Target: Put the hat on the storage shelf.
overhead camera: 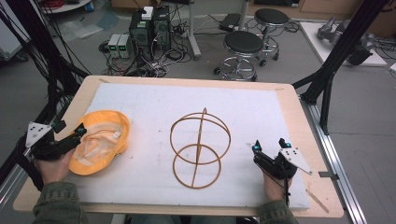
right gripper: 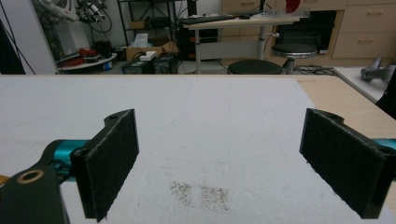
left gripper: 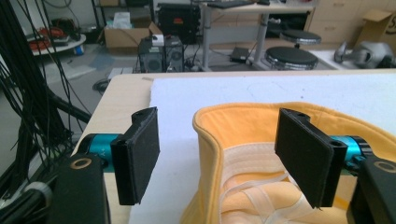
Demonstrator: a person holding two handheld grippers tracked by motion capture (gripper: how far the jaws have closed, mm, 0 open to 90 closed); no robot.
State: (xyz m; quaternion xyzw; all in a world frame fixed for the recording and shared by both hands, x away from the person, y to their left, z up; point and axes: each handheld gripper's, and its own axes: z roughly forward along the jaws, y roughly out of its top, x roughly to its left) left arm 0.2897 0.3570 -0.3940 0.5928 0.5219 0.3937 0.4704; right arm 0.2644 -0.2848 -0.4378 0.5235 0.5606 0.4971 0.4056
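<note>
My left gripper (overhead camera: 77,134) stands open around the near rim of the yellow cap (overhead camera: 100,140), one jaw outside the rim and one inside, neither pad clearly touching. The cap lies upside down at the left of the white mat (overhead camera: 140,100), showing pale inner straps (left gripper: 254,196) and a stitched edge. My right gripper (overhead camera: 271,147) is open over bare mat, well right of the wooden ring stand (overhead camera: 200,147) at centre.
</note>
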